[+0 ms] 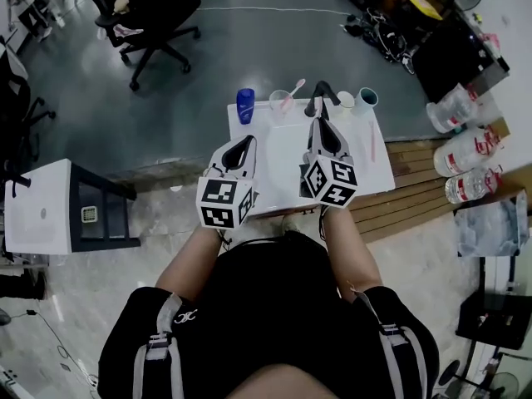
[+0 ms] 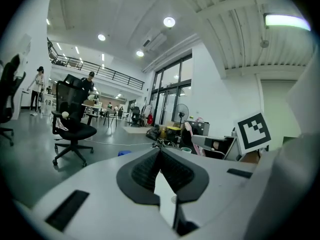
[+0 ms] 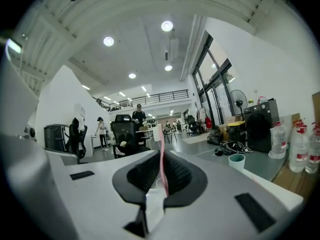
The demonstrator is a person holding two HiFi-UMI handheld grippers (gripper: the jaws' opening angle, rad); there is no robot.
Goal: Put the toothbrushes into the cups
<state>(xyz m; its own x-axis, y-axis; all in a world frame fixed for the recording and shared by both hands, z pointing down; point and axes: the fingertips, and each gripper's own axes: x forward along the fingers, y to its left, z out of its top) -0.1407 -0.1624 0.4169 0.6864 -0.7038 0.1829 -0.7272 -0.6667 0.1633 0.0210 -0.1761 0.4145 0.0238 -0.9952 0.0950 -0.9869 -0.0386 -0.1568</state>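
On the white table (image 1: pixel 274 160), four cups stand along the far edge: a blue cup (image 1: pixel 245 105), a clear cup (image 1: pixel 281 100) with a pink toothbrush (image 1: pixel 293 90) in it, a white cup (image 1: pixel 346 99) and a teal cup (image 1: pixel 366 98). Another toothbrush (image 1: pixel 371 142) lies flat on the table's right side. My right gripper (image 1: pixel 321 101) is raised near the cups and is shut on a pink toothbrush (image 3: pixel 160 151) that stands upright between its jaws. My left gripper (image 1: pixel 239 150) hovers over the table's left part, shut with nothing in it (image 2: pixel 160 153).
Water bottles (image 1: pixel 470 152) stand on the floor to the right of the table, with a black office chair (image 1: pixel 154 19) and a cable pile (image 1: pixel 378 27) beyond it. A white cabinet (image 1: pixel 50 206) stands at the left. In the right gripper view the teal cup (image 3: pixel 236 161) shows at right.
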